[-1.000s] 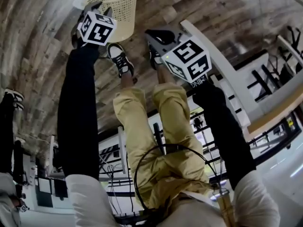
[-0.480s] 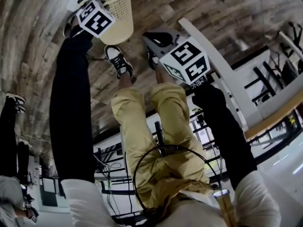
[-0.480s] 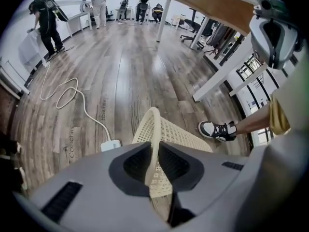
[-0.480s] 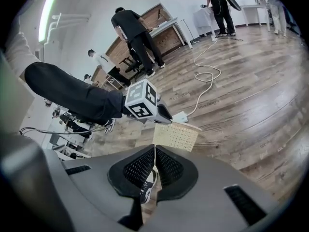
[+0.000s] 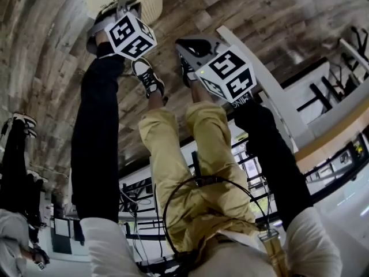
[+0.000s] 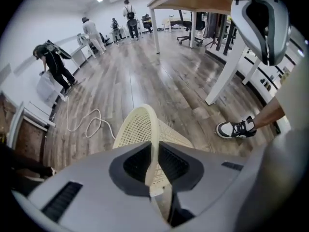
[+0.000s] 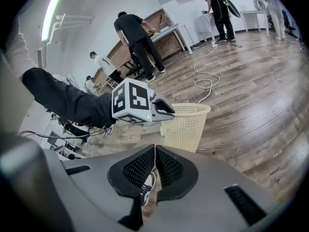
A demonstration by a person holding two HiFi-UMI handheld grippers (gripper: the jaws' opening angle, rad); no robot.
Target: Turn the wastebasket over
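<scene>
Around the rim of the wastebasket (image 6: 140,127), the left gripper (image 6: 153,167) is being closed, pinching it. The right gripper (image 7: 154,162) is pressed together, empty.

- The left gripper (image 6: 153,169) points steeply down, and its jaws are closing on the rim of the wastebasket (image 6: 140,124). The rim stands on edge between the pads, which seem to touch it on both sides.
- The left arm (image 5: 95,131), in a black sleeve, is stretched far forward. The marker cube (image 5: 131,34) sits tilted at its wrist.
- The right gripper (image 7: 154,164) slants down with its jaws together and nothing between them.
- The right arm (image 5: 271,154), also in a black sleeve, is bent and held nearer the body than the left.
</scene>
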